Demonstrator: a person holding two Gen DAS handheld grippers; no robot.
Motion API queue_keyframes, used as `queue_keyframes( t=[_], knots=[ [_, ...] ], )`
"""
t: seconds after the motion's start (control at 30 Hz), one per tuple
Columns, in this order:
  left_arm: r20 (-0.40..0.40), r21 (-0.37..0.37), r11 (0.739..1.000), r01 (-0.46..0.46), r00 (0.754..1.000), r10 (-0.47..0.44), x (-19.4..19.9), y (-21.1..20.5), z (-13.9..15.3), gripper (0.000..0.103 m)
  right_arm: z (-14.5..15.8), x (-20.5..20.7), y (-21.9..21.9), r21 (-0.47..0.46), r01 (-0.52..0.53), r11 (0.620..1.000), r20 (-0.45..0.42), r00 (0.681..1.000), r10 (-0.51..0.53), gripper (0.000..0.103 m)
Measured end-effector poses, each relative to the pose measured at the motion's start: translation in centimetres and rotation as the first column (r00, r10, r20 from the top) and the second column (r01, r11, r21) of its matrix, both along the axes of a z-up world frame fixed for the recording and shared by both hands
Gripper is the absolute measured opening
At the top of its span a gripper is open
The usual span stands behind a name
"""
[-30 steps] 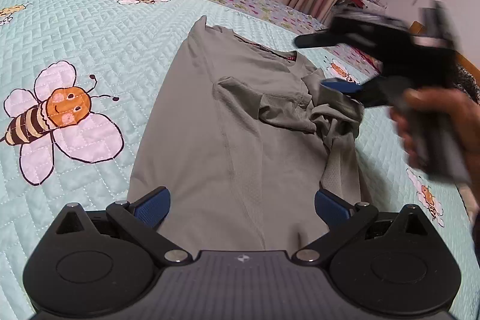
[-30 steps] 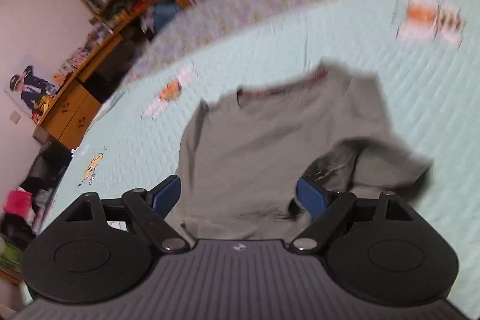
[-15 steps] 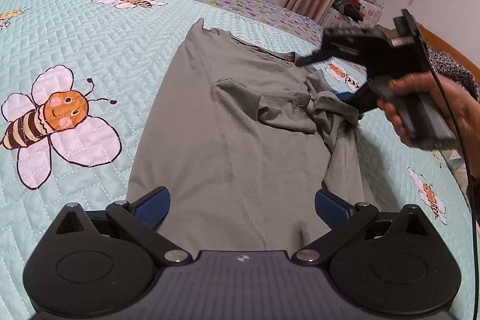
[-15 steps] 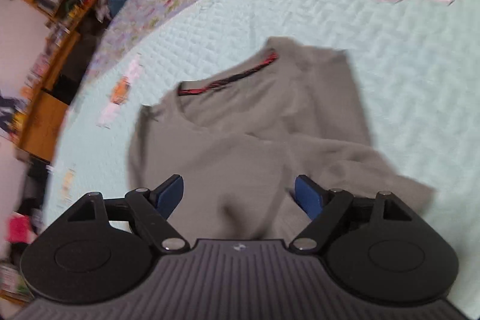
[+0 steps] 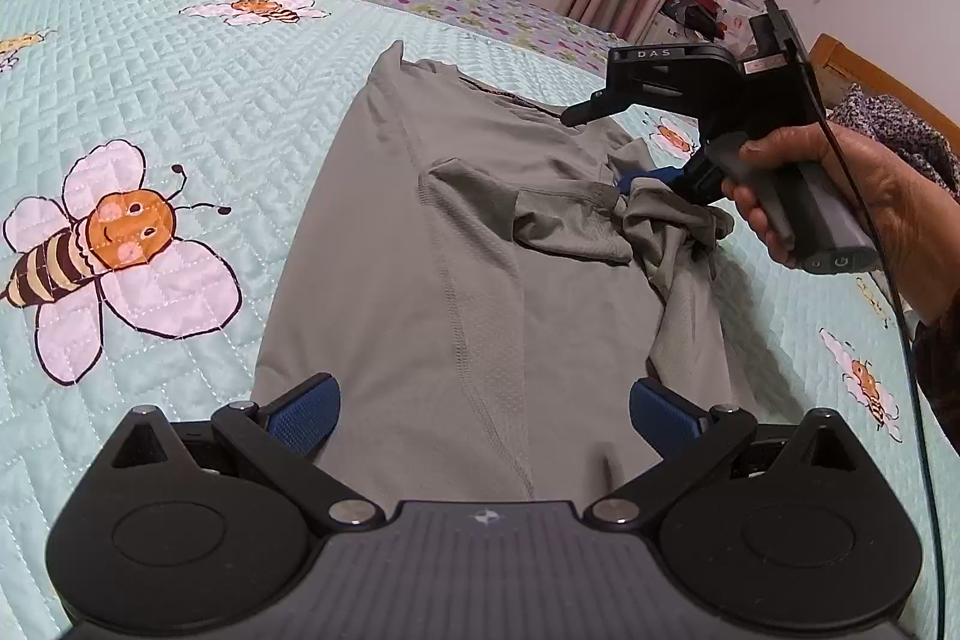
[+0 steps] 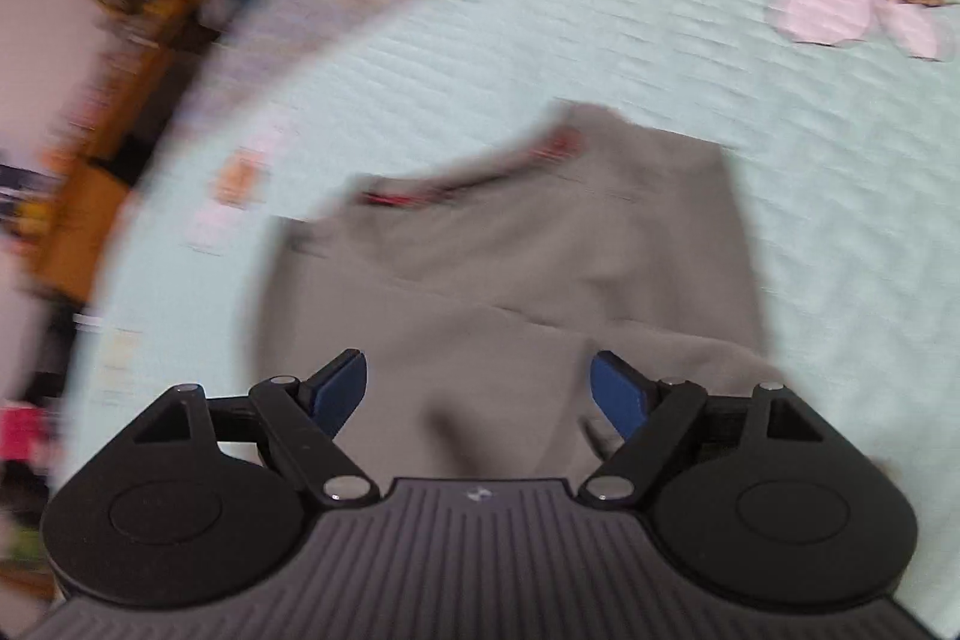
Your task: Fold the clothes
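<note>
Both tongs apart, nothing clamped: left gripper (image 5: 483, 403) hovers at the hem of the grey-green knit T-shirt (image 5: 456, 244), right gripper (image 6: 477, 391) poised above its bunched sleeve (image 5: 666, 226). Shirt lies flat on the mint quilted bee-print bedspread (image 5: 180, 88), one side already folded in. Step looks like folding the other side; next needs the right tongs to pinch that crumpled sleeve and spread it inward.
</note>
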State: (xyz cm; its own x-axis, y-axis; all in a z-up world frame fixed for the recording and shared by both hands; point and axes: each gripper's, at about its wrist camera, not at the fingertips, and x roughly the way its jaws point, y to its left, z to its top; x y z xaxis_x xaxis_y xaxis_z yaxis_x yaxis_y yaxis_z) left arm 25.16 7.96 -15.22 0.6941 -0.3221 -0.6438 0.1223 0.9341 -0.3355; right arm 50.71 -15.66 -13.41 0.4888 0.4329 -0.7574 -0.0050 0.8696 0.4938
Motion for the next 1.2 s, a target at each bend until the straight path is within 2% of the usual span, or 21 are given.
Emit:
queue_keyframes(
  t=[0.17, 0.23, 0.3, 0.5, 0.53, 0.57, 0.6, 0.63, 0.77, 0.83, 0.9, 0.97, 1.13, 1.2],
  knots=[
    [0.005, 0.054, 0.999, 0.006, 1.0, -0.007, -0.3, -0.8, 0.2, 0.102, -0.6, 0.3, -0.3, 0.079, -0.018, 0.997, 0.014, 1.0, 0.017, 0.084],
    [0.008, 0.072, 0.997, 0.01, 1.0, -0.011, -0.4, -1.1, 0.2, 0.102, -1.0, 0.6, -0.2, 0.083, -0.043, 0.996, 0.028, 0.999, 0.04, 0.083],
    [0.009, 0.083, 0.996, 0.014, 1.0, -0.015, -0.5, -1.4, 0.3, 0.102, -1.0, 0.8, -0.1, 0.069, -0.078, 0.995, 0.054, 0.996, 0.074, 0.077],
    [0.015, 0.119, 0.993, 0.015, 1.0, -0.017, -0.7, -2.0, 0.2, 0.102, -1.9, 0.4, -2.1, 0.11, -0.093, 0.99, 0.089, 0.993, 0.083, 0.046],
    [0.016, 0.128, 0.992, 0.016, 1.0, -0.018, -0.7, -2.1, 0.1, 0.102, -1.9, 0.4, -2.1, 0.098, -0.095, 0.991, 0.092, 0.992, 0.086, 0.035],
    [0.017, 0.136, 0.991, 0.016, 1.0, -0.019, -0.8, -2.3, 0.1, 0.102, -1.8, 0.3, -1.9, 0.066, -0.102, 0.993, 0.096, 0.991, 0.095, 0.016],
    [0.017, 0.143, 0.99, 0.017, 1.0, -0.019, -0.8, -2.4, 0.1, 0.102, -1.6, 0.1, -1.3, 0.017, -0.118, 0.993, 0.112, 0.987, 0.115, 0.007],
    [0.018, 0.148, 0.989, 0.017, 1.0, -0.02, -0.8, -2.4, 0.0, 0.102, -1.3, -0.1, -0.7, -0.036, -0.136, 0.99, 0.13, 0.982, 0.14, 0.003],
    [0.019, 0.149, 0.989, 0.017, 1.0, -0.02, -0.8, -2.4, 0.0, 0.102, 0.4, -1.0, 2.2, -0.252, -0.176, 0.952, 0.222, 0.947, 0.234, 0.003],
    [0.018, 0.148, 0.989, 0.017, 1.0, -0.02, -0.8, -2.4, 0.0, 0.102, 1.6, -1.5, 4.0, -0.402, -0.167, 0.9, 0.282, 0.913, 0.295, 0.003],
    [0.019, 0.153, 0.988, 0.019, 1.0, -0.022, -0.8, -2.4, -0.1, 0.102, 1.8, -1.2, 5.1, -0.481, -0.171, 0.86, 0.294, 0.893, 0.341, 0.003],
    [0.019, 0.162, 0.987, 0.022, 0.999, -0.026, -0.8, -2.6, -0.1, 0.102, 1.6, -0.6, 5.8, -0.529, -0.177, 0.83, 0.281, 0.886, 0.368, 0.003],
    [0.016, 0.187, 0.982, 0.03, 0.999, -0.034, -0.8, -2.8, -0.3, 0.102, -0.6, 0.9, 6.4, -0.561, -0.211, 0.8, 0.225, 0.892, 0.393, 0.003],
    [0.015, 0.199, 0.98, 0.033, 0.999, -0.037, -0.7, -2.9, -0.3, 0.102, -1.1, 1.7, 5.6, -0.49, -0.209, 0.846, 0.182, 0.925, 0.334, 0.004]
  ],
)
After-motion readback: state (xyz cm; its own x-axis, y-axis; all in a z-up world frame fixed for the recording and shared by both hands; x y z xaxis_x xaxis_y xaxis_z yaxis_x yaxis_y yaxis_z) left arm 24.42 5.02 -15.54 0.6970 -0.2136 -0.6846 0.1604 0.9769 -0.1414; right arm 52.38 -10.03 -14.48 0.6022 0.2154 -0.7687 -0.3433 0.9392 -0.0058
